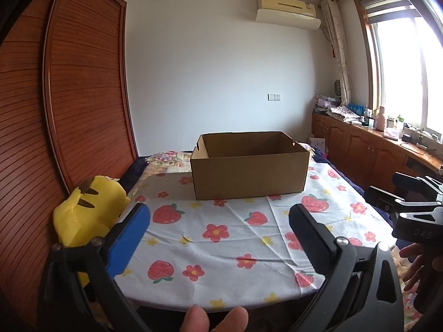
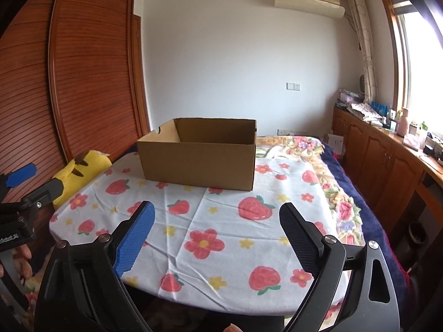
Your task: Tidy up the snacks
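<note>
1. The room was a bedroom with a white wall (image 1: 221,69), a slatted wooden wardrobe (image 1: 69,96) on the left, a bright window (image 1: 401,77) with a curtain (image 1: 339,52) on the right, and an air conditioner (image 1: 288,11) high on the wall.
2. A low wooden cabinet (image 1: 360,149) ran under the window, its top crowded with bottles and small things too small to tell apart.
3. A bed with a flowered blanket (image 2: 304,144) lay beyond the table.
4. The table (image 1: 221,249) wore a white cloth printed with strawberries and red flowers.
5. An open cardboard box (image 1: 249,171) stood on the far part of the cloth; what lay inside it could not be seen from either view.
6. No snacks showed on the cloth.
7. A yellow plush toy (image 1: 85,215) sat off the table's left edge, against the wardrobe.
8. The left gripper (image 1: 218,218) hung over the near edge, fingers spread wide, nothing between them.
9. The right gripper (image 2: 217,221) did likewise beside it, jaws wide and empty.
10. Fingertips (image 1: 213,319) showed at the bottom of the left view.
11. Nothing stood between the grippers and the box.
</note>
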`<action>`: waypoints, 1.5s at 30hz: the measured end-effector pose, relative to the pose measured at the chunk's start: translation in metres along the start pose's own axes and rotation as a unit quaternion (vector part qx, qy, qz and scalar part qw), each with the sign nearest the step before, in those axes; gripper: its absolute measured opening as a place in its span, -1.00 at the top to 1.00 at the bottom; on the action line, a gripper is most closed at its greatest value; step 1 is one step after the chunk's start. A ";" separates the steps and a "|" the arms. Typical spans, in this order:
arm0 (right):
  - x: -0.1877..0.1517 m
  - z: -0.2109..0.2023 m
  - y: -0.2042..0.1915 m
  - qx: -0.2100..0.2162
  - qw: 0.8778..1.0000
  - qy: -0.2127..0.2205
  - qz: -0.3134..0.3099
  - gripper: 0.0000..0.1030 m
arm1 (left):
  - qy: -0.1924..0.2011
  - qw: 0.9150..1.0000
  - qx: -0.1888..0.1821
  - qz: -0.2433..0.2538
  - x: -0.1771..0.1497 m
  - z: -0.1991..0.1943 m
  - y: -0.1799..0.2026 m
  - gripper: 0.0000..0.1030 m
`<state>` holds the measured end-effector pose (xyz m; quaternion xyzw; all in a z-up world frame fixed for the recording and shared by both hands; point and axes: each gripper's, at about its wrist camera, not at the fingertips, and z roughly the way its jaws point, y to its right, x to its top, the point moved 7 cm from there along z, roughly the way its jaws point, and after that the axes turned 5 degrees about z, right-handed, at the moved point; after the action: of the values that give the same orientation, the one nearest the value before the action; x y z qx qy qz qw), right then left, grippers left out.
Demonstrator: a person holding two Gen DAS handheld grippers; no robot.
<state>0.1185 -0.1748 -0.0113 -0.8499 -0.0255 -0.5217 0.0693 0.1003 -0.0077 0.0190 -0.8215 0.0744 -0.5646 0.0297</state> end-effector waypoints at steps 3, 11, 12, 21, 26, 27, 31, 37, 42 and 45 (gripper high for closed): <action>0.000 -0.001 0.000 -0.001 1.000 0.002 0.001 -0.83 | 0.002 1.000 0.004 0.000 0.000 -0.003 0.000 -1.00; -0.001 -0.008 -0.002 -0.007 1.000 0.011 0.003 -0.86 | 0.001 1.000 0.014 -0.003 -0.004 -0.011 -0.001 -1.00; -0.001 -0.009 -0.002 -0.009 1.000 0.013 0.003 -0.87 | -0.003 1.000 0.015 0.000 -0.006 -0.011 0.000 -1.00; -0.007 -0.022 0.001 -0.019 0.999 0.025 0.005 -0.91 | 0.003 1.000 0.021 0.004 -0.013 -0.017 0.001 -1.00; -0.013 -0.028 0.007 -0.031 0.999 0.027 0.010 -0.92 | -0.003 1.000 0.020 -0.006 -0.019 -0.016 -0.002 -1.00; -0.014 -0.029 0.009 -0.035 0.999 0.028 0.010 -0.92 | -0.004 1.000 0.020 -0.006 -0.019 -0.016 -0.002 -1.00; -0.016 -0.031 0.013 -0.042 0.999 0.030 0.012 -0.92 | -0.007 1.000 0.019 -0.005 -0.021 -0.015 -0.001 -1.00; -0.017 -0.033 0.014 -0.045 0.998 0.031 0.011 -0.92 | -0.006 1.000 0.019 -0.007 -0.021 -0.017 -0.001 -1.00; -0.017 -0.033 0.013 -0.044 0.998 0.031 0.011 -0.92 | -0.005 1.000 0.019 -0.008 -0.021 -0.017 -0.002 -1.00; -0.017 -0.033 0.013 -0.045 0.998 0.031 0.011 -0.92 | -0.004 1.000 0.020 -0.007 -0.021 -0.018 -0.002 -1.00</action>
<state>0.0833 -0.1917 -0.0131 -0.8360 0.0092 -0.5474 0.0379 0.0768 -0.0018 0.0062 -0.8237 0.0570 -0.5626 0.0425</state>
